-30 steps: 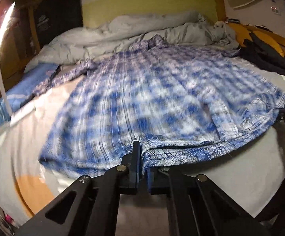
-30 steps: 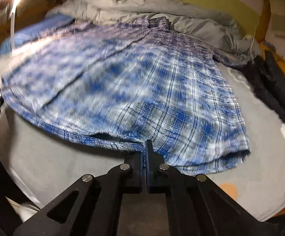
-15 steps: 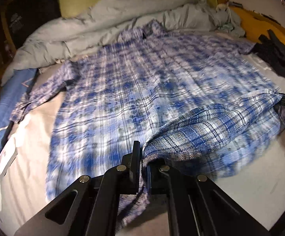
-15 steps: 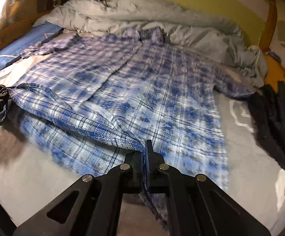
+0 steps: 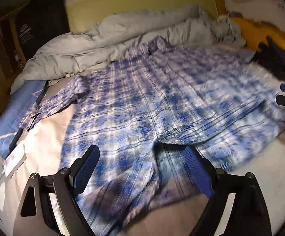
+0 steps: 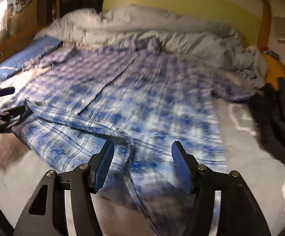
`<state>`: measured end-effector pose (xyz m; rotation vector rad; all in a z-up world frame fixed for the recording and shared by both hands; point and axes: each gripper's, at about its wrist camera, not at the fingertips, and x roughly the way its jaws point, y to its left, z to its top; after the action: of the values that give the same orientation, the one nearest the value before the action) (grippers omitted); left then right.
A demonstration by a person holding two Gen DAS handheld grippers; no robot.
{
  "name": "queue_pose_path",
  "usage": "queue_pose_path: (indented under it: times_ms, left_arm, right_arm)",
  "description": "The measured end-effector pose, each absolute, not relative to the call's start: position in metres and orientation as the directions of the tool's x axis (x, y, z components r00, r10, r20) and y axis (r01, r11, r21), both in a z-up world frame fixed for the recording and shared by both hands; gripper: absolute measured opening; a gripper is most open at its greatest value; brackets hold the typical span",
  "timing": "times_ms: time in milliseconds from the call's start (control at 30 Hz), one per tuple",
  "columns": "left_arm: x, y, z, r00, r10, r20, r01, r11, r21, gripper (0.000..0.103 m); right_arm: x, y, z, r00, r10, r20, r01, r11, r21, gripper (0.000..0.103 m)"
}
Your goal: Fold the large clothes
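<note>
Since a second ago both grippers have let go of the hem they pinched, and the lower edge of the shirt now lies folded up over its body. One plaid shirt (image 5: 162, 102), blue and white, spread across the bed (image 5: 260, 169), collar toward the headboard, bottom hem doubled back in a loose ridge. One left gripper (image 5: 142, 169), its jaws opening and already wide, nothing pressed between the pads, cloth lying beneath them. One right gripper (image 6: 142, 165), its jaws likewise opening, moderately apart, hovering over the folded hem without gripping it. One grey duvet (image 5: 122, 37), bunched behind the collar. One blue pillow or sheet (image 5: 14, 114) at the left edge. One heap of dark clothing (image 6: 280, 122) at the right side (garment count not discernible). One yellow-green headboard (image 6: 181, 2). Both views are motion-blurred, so the plaid pattern and placket are smeared; the right sleeve is partly tucked from sight, and each gripper shows only in part at the edge of the other's view.
</note>
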<state>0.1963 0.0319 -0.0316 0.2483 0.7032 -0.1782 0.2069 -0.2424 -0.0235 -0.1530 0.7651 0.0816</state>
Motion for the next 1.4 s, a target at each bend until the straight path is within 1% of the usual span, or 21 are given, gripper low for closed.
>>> queue_pose_path:
  times_ms: [33, 100, 233, 367, 467, 567, 633, 667, 700, 733, 767, 867, 933, 1000, 1067, 1100, 1133, 1200, 1267, 1300, 1400]
  left_arm:
    - [0.190, 0.039, -0.026, 0.756, -0.077, -0.650, 0.229, 0.961, 0.153, 0.090]
    - [0.177, 0.056, -0.023, 0.753, -0.066, -0.655, 0.201, 0.970, 0.134, 0.090]
    - [0.154, 0.083, -0.031, 0.742, -0.032, -0.670, 0.157, 0.979, 0.128, 0.090]
    - [0.146, 0.102, -0.047, 0.713, 0.013, -0.701, 0.117, 0.984, 0.137, 0.090]
    - [0.141, 0.107, -0.053, 0.705, 0.023, -0.709, 0.105, 0.985, 0.137, 0.090]
    - [0.137, 0.105, -0.056, 0.701, 0.030, -0.713, 0.113, 0.982, 0.151, 0.090]
    - [0.135, 0.102, -0.058, 0.696, 0.025, -0.718, 0.126, 0.980, 0.156, 0.090]
    - [0.133, 0.101, -0.059, 0.694, 0.023, -0.720, 0.132, 0.979, 0.158, 0.090]
    - [0.131, 0.100, -0.060, 0.691, 0.023, -0.723, 0.136, 0.978, 0.161, 0.090]
    - [0.128, 0.098, -0.062, 0.684, 0.017, -0.729, 0.146, 0.976, 0.160, 0.090]
    - [0.126, 0.098, -0.064, 0.678, 0.008, -0.735, 0.157, 0.975, 0.155, 0.090]
    - [0.121, 0.093, -0.072, 0.649, -0.014, -0.761, 0.196, 0.969, 0.149, 0.090]
    - [0.121, 0.089, -0.078, 0.643, 0.018, -0.766, 0.201, 0.961, 0.191, 0.090]
    - [0.127, 0.089, -0.084, 0.644, 0.095, -0.759, 0.161, 0.953, 0.256, 0.090]
    - [0.134, 0.097, -0.088, 0.647, 0.096, -0.756, 0.142, 0.960, 0.242, 0.090]
    - [0.137, 0.101, -0.088, 0.650, 0.083, -0.755, 0.141, 0.963, 0.228, 0.087]
    - [0.141, 0.107, -0.088, 0.658, 0.083, -0.748, 0.130, 0.966, 0.222, 0.080]
    - [0.147, 0.113, -0.085, 0.662, 0.081, -0.745, 0.122, 0.969, 0.214, 0.039]
    - [0.153, 0.122, -0.075, 0.668, 0.026, -0.744, 0.137, 0.978, 0.157, 0.023]
    - [0.156, 0.124, -0.071, 0.673, 0.010, -0.740, 0.140, 0.980, 0.140, 0.020]
    - [0.170, 0.127, -0.049, 0.697, -0.015, -0.717, 0.155, 0.979, 0.130, 0.018]
  right_arm:
    - [0.199, -0.248, -0.017, 0.733, 0.008, -0.680, -0.112, 0.988, -0.108, 0.065]
    - [0.184, -0.263, -0.007, 0.758, -0.013, -0.652, -0.068, 0.993, -0.098, 0.075]
    - [0.158, -0.287, -0.005, 0.761, -0.084, -0.643, -0.005, 0.991, -0.136, 0.076]
    - [0.147, -0.289, -0.024, 0.693, -0.084, -0.716, -0.061, 0.983, -0.174, 0.076]
    - [0.142, -0.280, -0.036, 0.664, -0.082, -0.743, -0.101, 0.975, -0.198, 0.076]
    - [0.142, -0.276, -0.047, 0.635, -0.124, -0.762, -0.082, 0.970, -0.227, 0.074]
    - [0.143, -0.279, -0.050, 0.629, -0.140, -0.765, -0.064, 0.971, -0.230, 0.059]
    - [0.145, -0.282, -0.048, 0.630, -0.148, -0.763, -0.049, 0.972, -0.229, 0.042]
    - [0.146, -0.286, -0.046, 0.633, -0.151, -0.759, -0.033, 0.974, -0.222, 0.033]
    - [0.148, -0.291, -0.041, 0.641, -0.146, -0.754, -0.016, 0.979, -0.203, 0.016]
    - [0.152, -0.296, -0.034, 0.650, -0.133, -0.748, -0.002, 0.984, -0.176, 0.006]
    - [0.171, -0.307, -0.016, 0.685, -0.144, -0.714, 0.039, 0.986, -0.162, 0.005]
    - [0.189, -0.316, -0.009, 0.697, -0.173, -0.695, 0.077, 0.983, -0.167, 0.005]
    - [0.207, -0.327, -0.009, 0.688, -0.185, -0.702, 0.106, 0.982, -0.155, 0.005]
    - [0.222, -0.335, -0.015, 0.667, -0.180, -0.723, 0.117, 0.984, -0.137, 0.004]
    - [0.227, -0.336, -0.020, 0.656, -0.178, -0.734, 0.120, 0.984, -0.132, 0.004]
    - [0.231, -0.337, -0.026, 0.643, -0.172, -0.746, 0.117, 0.985, -0.126, 0.004]
    - [0.233, -0.337, -0.035, 0.624, -0.163, -0.764, 0.110, 0.987, -0.121, 0.004]
    - [0.233, -0.337, -0.040, 0.615, -0.167, -0.771, 0.103, 0.986, -0.132, 0.004]
    - [0.233, -0.337, -0.041, 0.614, -0.168, -0.772, 0.102, 0.986, -0.134, 0.004]
    - [0.232, -0.339, -0.040, 0.618, -0.161, -0.770, 0.105, 0.987, -0.122, 0.004]
